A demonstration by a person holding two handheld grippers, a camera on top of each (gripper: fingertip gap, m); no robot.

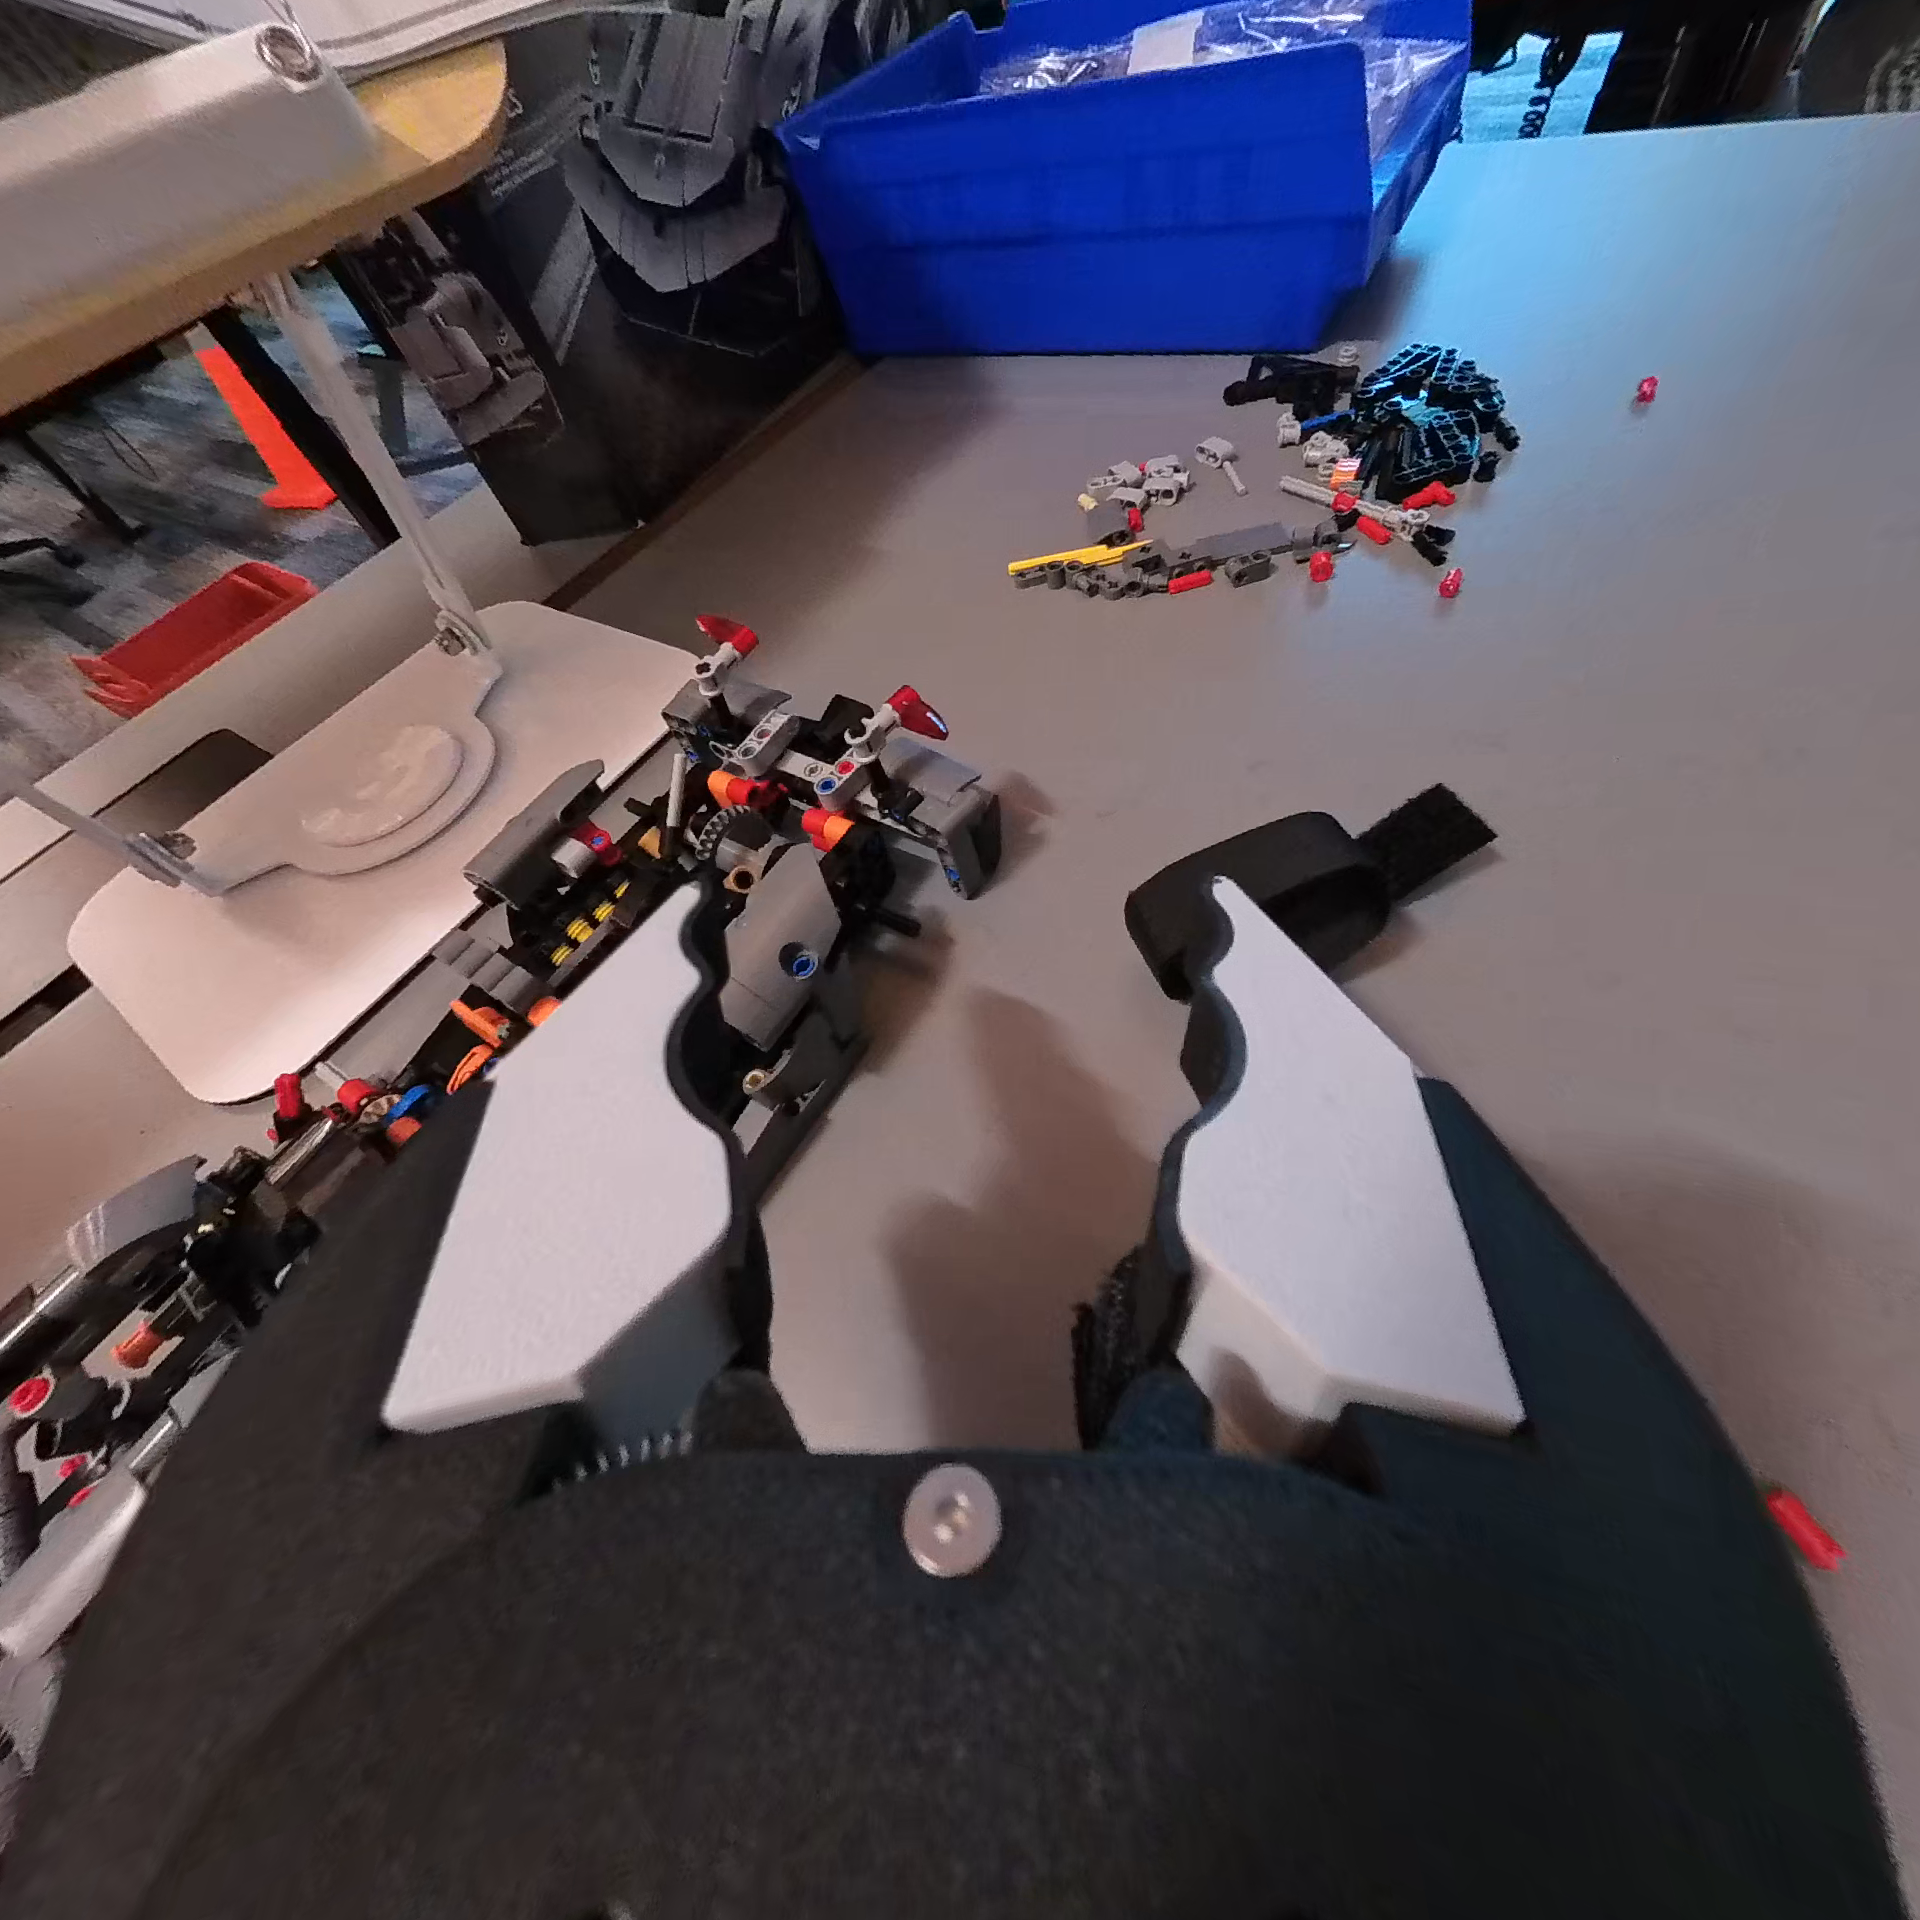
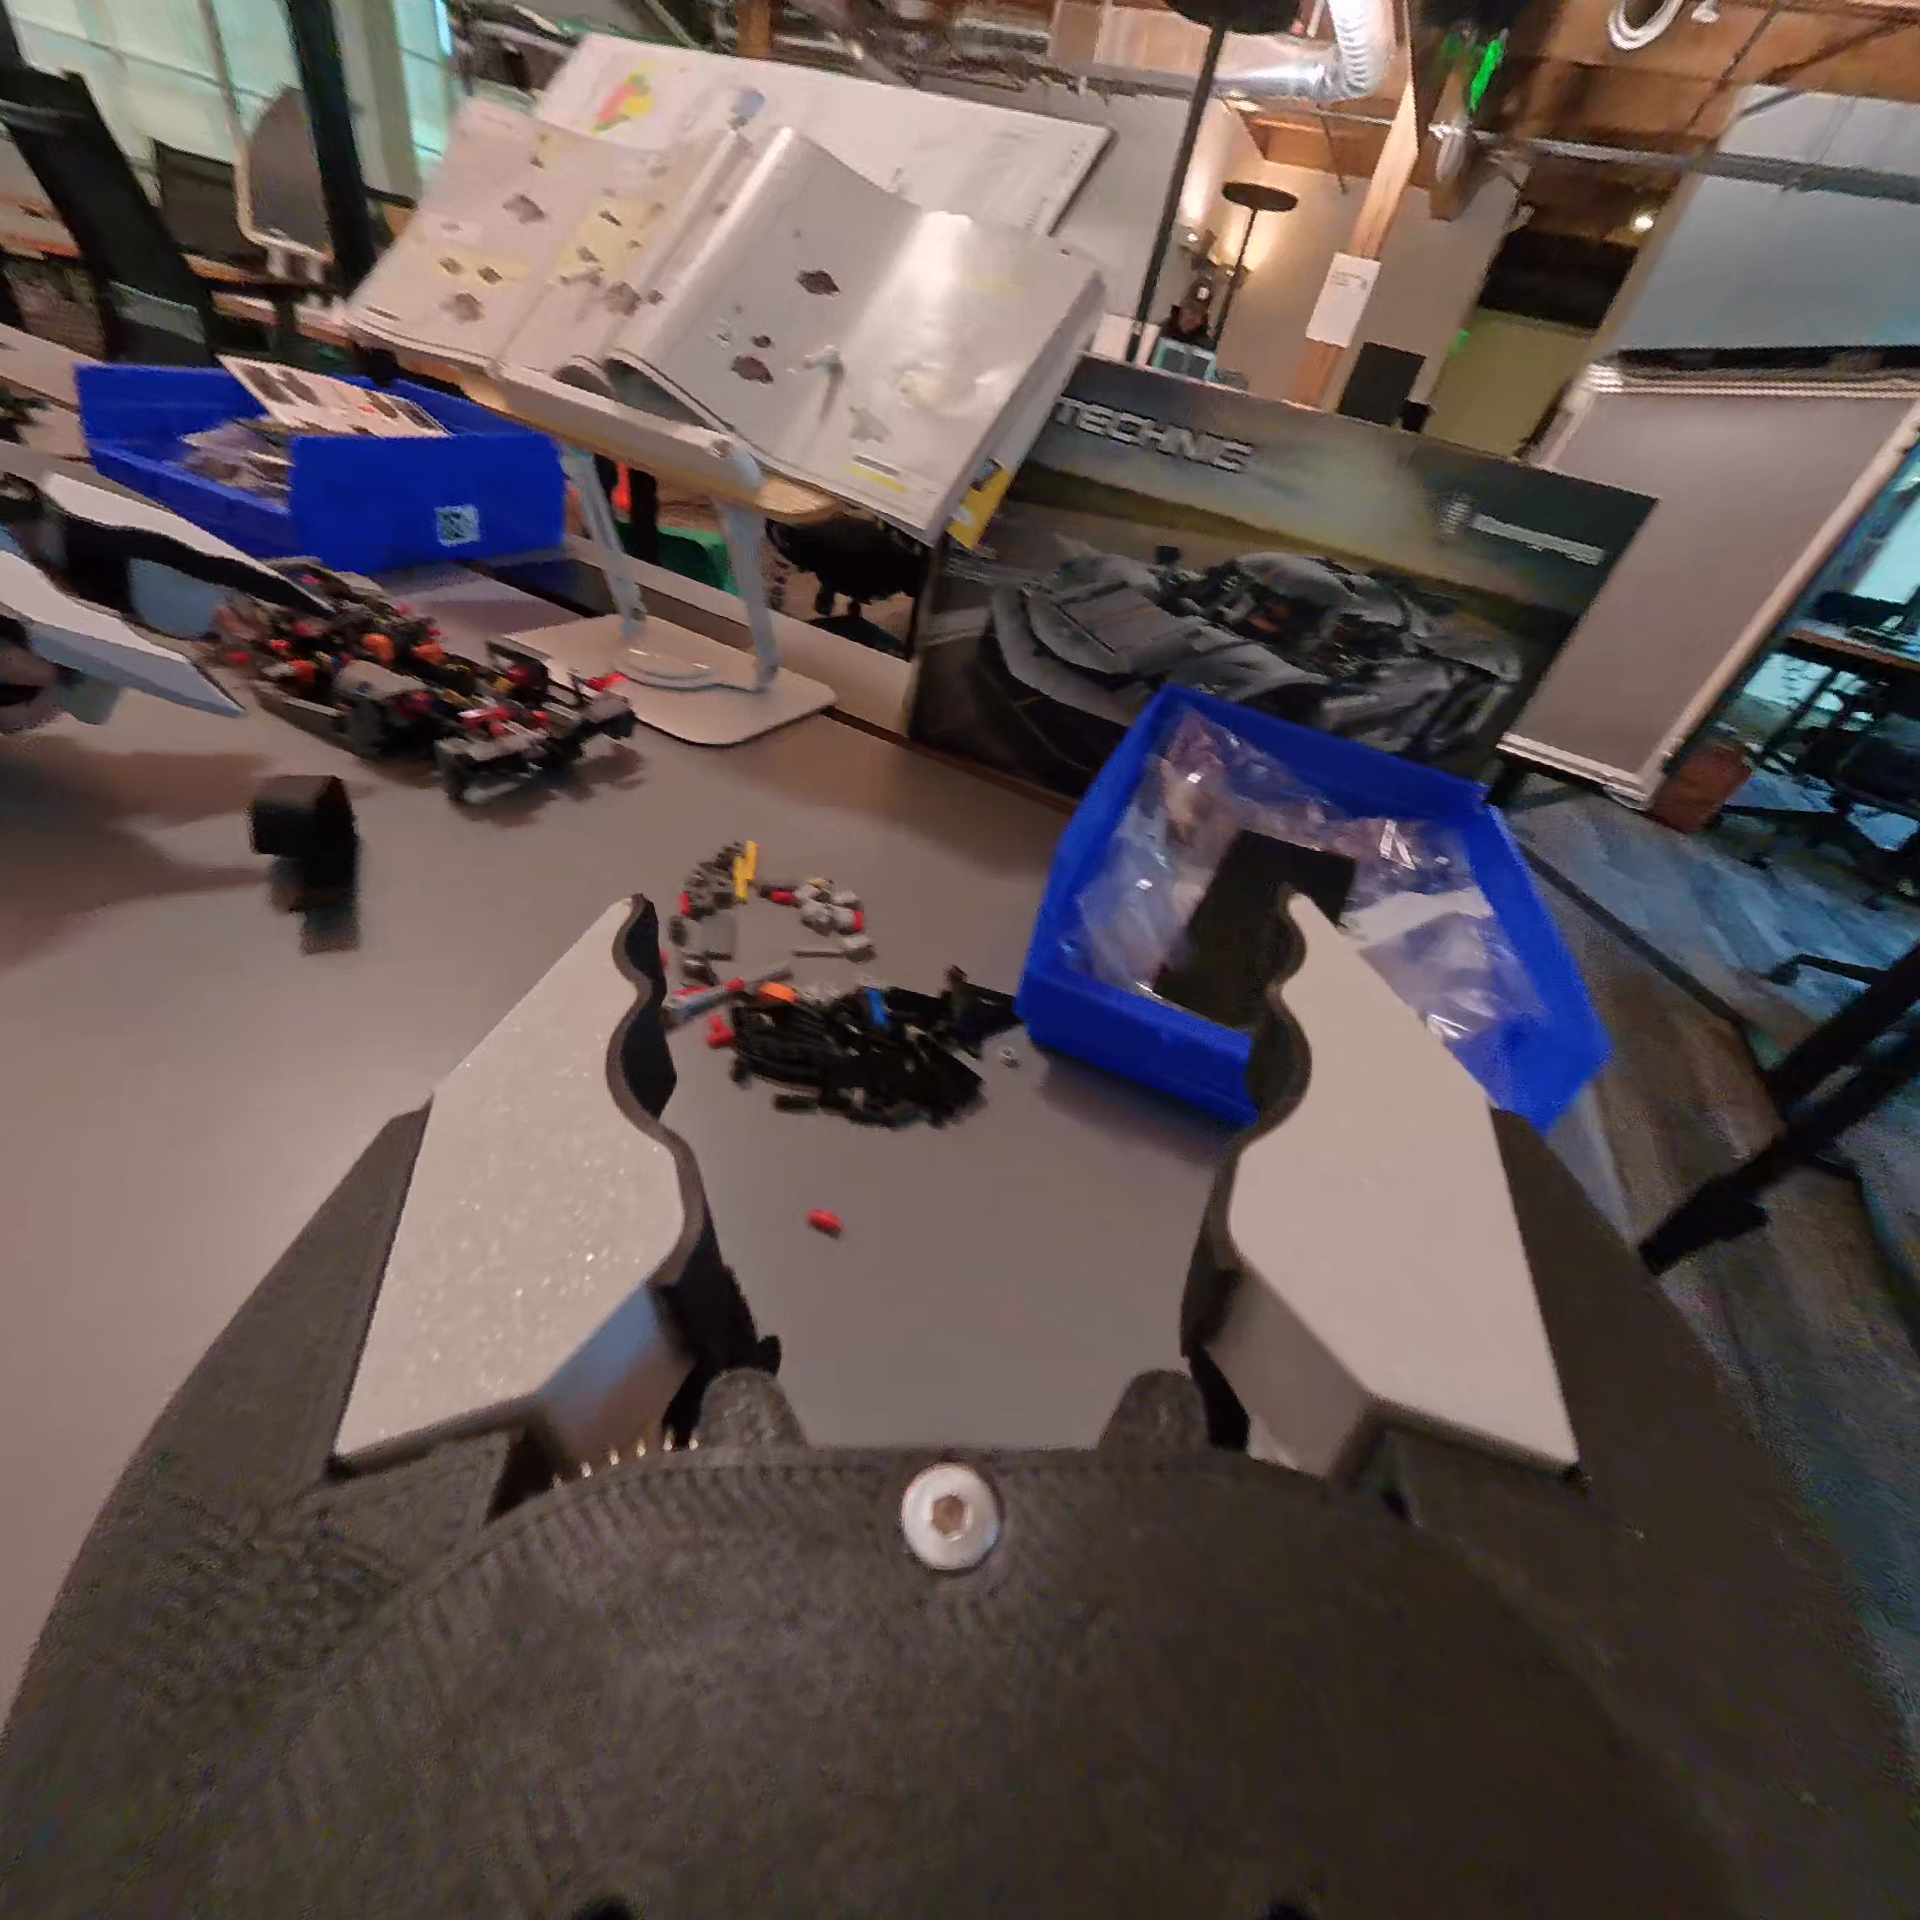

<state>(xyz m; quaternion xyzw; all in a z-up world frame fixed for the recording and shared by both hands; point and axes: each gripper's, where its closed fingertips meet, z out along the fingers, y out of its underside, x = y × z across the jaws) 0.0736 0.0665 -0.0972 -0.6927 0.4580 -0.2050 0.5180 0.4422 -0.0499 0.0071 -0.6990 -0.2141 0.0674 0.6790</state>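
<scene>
My left gripper point(image 1: 951, 904) is open and holds nothing. It is low over the grey table point(image 1: 1558, 831). A partly built toy brick car chassis point(image 1: 821, 800) lies right in front of its left finger point(image 1: 582, 1143), and a grey part of the chassis reaches in between the fingers. I cannot tell whether they touch. A black strap loop point(image 1: 1320, 883) lies by the right fingertip. My right gripper point(image 2: 971, 935) is open and empty, above the table, facing a pile of loose small bricks point(image 2: 852, 1039). A single red pin point(image 2: 824, 1221) lies between its fingers' lines.
A blue bin point(image 2: 1132, 1029) with plastic bags stands right of the pile, and shows in the left view point(image 1: 1091, 208). An open instruction book point(image 2: 727, 312) sits on a stand point(image 1: 343, 831). Behind are a dark product box point(image 2: 1247, 603) and a second blue bin point(image 2: 343, 468). The table edge is at right.
</scene>
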